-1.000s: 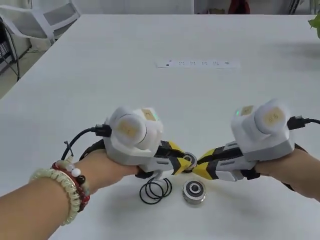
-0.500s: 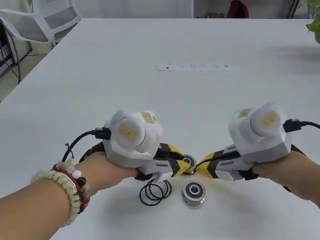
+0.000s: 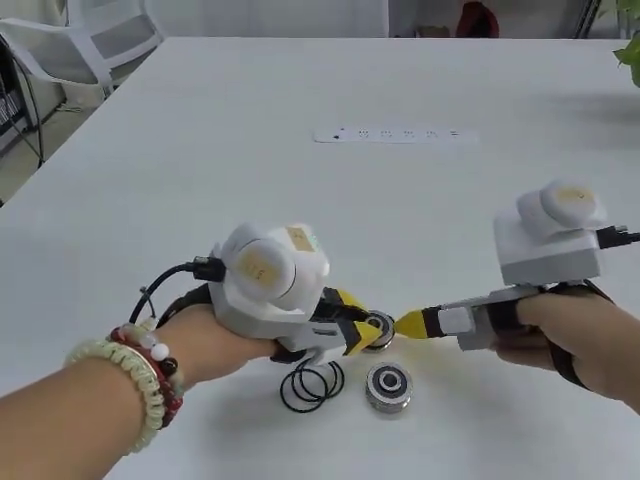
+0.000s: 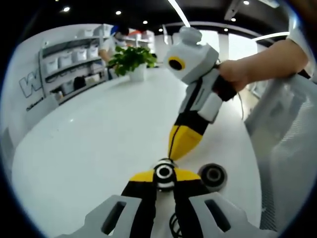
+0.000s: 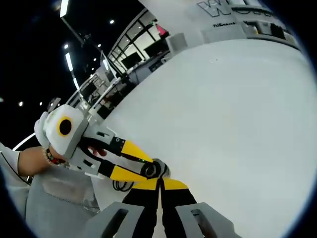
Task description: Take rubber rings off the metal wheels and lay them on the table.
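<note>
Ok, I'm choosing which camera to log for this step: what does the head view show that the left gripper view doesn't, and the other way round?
Head view adds: the loose rubber rings in full on the table, a power strip, a chair and beaded bracelets.
Left gripper view adds: wall shelves and ceiling lights.
Both share: the left tool shut on a metal wheel, the right tool with its tips at that wheel, and a second wheel on the table.

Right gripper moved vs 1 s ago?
Yes. The right gripper swung its body rightward, away from the loose wheel on the table; jaws remain beside the held wheel.
</note>
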Demonstrator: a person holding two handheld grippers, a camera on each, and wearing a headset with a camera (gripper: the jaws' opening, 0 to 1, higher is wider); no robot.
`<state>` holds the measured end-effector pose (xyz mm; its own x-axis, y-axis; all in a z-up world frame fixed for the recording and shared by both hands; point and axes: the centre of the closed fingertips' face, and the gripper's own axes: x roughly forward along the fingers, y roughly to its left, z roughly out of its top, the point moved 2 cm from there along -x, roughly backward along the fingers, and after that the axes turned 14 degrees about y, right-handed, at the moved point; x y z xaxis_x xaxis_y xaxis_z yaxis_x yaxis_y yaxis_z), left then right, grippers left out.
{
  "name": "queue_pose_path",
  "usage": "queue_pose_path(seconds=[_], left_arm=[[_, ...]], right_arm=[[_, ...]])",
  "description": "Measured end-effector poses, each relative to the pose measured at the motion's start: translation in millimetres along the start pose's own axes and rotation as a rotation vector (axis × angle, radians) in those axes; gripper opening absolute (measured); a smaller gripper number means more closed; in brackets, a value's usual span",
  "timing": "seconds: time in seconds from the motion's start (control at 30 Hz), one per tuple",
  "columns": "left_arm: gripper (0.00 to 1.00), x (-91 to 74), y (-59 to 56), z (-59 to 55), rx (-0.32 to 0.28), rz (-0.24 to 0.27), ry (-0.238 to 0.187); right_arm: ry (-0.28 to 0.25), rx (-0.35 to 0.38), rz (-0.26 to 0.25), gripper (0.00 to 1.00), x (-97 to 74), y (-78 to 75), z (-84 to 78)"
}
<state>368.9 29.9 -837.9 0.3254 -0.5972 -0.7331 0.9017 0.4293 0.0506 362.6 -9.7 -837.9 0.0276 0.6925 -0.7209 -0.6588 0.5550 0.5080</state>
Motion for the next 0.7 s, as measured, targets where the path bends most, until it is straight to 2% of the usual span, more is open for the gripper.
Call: queue_pose_path(seconds=[0.07,0.37,0.4,0.47,0.5,0.53,0.6,0.63,0.7], left_arm=[[0.13,0.2,0.1,-0.3,-0.015,-0.003,-0.007],[0.13,0.7,0.1,-0.2,-0.015,0.01,-0.004],[0.13,0.7,0.1,-0.1,-0.016,0.01,-0.004],[0.13,0.7,0.1,-0.1,-0.015,0.009,-0.006],[0.13,0.7,0.2,-0.3,-0.017,0.008,-0.01],[0.13,0.7,0.4,-0.3,-0.015,0.009,-0.012],[0.13,0.6,0.5,-0.5,-0.016,0.008,-0.016],[0.13,0.3,0.2,-0.2,-0.015,0.007,-0.016],[0.13,0.1,0.1,0.2,-0.016,0.006,-0.016]], right_arm=[[-0.002,-0.004,0.018,0.0,1.0,5.9,1.8],[0.004,-0.05,0.008,0.0,2.3,11.0,5.1],[-0.009,-0.059,0.021,0.0,1.6,12.2,7.0],[-0.049,-0.027,0.085,0.0,0.4,19.0,12.3],[-0.051,0.006,0.145,0.0,0.1,25.3,13.6],[-0.039,-0.032,0.089,0.0,2.3,19.4,12.5],[-0.026,-0.058,0.087,0.0,3.2,22.7,11.9],[-0.05,-0.058,0.106,0.0,1.9,25.8,15.4],[-0.032,-0.06,0.045,0.0,1.4,17.4,13.8]])
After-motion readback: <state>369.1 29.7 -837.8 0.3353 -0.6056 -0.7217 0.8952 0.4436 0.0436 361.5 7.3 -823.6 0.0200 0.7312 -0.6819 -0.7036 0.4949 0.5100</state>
